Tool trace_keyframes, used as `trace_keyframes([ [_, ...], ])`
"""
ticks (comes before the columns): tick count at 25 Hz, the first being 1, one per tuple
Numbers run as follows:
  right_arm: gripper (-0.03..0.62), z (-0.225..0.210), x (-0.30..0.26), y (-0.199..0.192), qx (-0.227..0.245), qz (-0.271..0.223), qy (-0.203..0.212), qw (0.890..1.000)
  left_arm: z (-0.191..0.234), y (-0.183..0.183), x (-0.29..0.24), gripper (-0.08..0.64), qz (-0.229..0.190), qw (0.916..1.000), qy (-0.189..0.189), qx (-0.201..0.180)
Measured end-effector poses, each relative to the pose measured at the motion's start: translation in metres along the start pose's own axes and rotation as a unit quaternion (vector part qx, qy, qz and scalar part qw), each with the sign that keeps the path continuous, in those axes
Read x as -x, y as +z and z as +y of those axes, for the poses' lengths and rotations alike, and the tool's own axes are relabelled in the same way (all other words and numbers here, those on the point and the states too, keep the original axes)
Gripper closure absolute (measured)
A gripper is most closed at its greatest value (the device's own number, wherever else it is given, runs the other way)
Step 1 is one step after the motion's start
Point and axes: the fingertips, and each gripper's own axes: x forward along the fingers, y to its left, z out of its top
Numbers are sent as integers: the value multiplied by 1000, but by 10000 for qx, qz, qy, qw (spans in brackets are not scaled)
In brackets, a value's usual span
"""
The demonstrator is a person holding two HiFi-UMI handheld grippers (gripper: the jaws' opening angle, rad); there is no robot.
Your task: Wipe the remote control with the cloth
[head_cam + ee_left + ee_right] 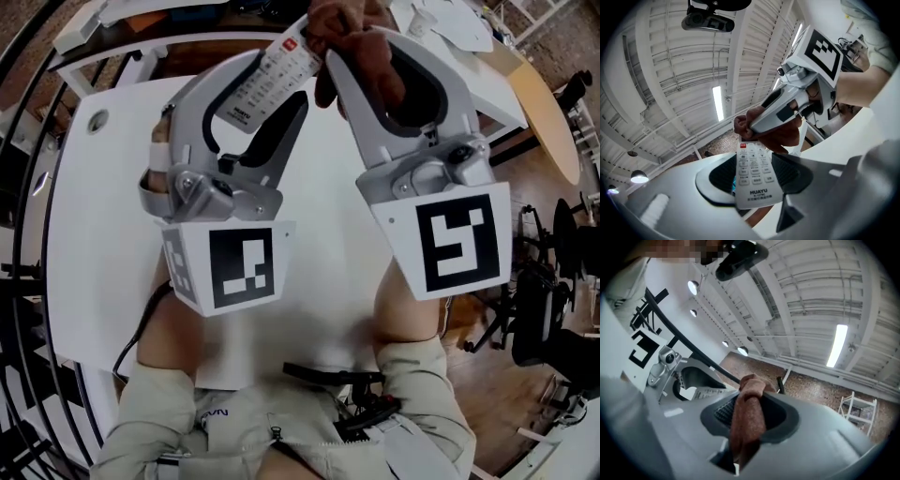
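A white remote control [281, 58] with a red button at its far end is held up above the table, my left gripper [255, 105] shut on its lower half. The left gripper view shows its keypad [753, 176] between the pads. My right gripper [375, 47] is shut on a reddish-brown cloth [339, 17], bunched between its jaws [747, 418]. The cloth [776, 138] lies against the remote's far end, covering part of it. Both grippers point slightly upward, close side by side.
A white table [112, 187] lies below the grippers. A wooden tabletop [548, 112] and black office chairs [544, 319] stand to the right. A black cable [328, 375] lies on the person's lap at the near edge.
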Motion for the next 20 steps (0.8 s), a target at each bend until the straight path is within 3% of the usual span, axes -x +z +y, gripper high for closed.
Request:
trace_keyframes([
  [4,486,34,1,-4,343,337,729,9962,3,-2,-1,313,19,9999,43,-134],
  [8,486,70,11,-10,741,643,1546,9831,5,-6,1,313,28,9998,116,-132],
  [13,485,81,17,-7,831,630,1946,9753,6,-3,1,313,-15,9998,92,-146],
  [16,486,62,19,-2,686,537,1531,9844,4,-2,2,313,-49,9999,108,-69],
  [18,485,34,22,9,534,250,775,9952,3,0,3,313,-66,9999,109,-111],
  [20,485,6,28,18,444,-31,15,9990,0,2,3,313,-75,9998,107,-146],
])
